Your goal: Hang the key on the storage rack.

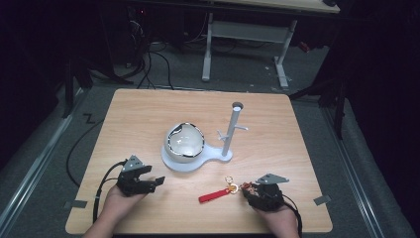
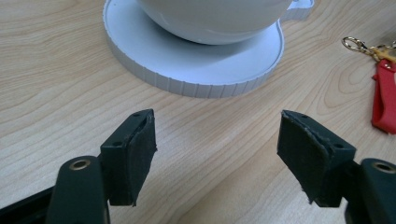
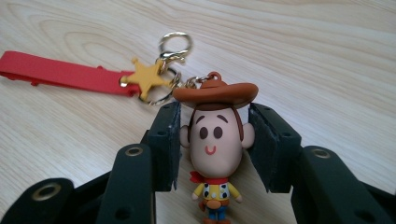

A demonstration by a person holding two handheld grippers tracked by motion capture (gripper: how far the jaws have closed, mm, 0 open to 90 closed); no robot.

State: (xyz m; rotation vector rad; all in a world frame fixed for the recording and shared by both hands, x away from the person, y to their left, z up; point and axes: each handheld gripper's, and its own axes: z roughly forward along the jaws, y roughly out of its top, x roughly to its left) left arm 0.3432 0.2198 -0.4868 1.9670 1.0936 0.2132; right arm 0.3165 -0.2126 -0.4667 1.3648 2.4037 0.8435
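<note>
Wooden table, cowboy figure pinched between right fingers (left fingers spread)

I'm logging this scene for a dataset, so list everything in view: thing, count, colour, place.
table: one, light wood, centre
stand: one, white, base with upright pegged post, mid-table
bowl: one, white, on the stand's round base
keychain: one, cowboy figure, yellow star, red strap, gold rings; figure's head between the right fingers
desk: one, white-legged, behind
left gripper: one, black, open, front left
right gripper: one, black, closed on the figure, front right
</note>
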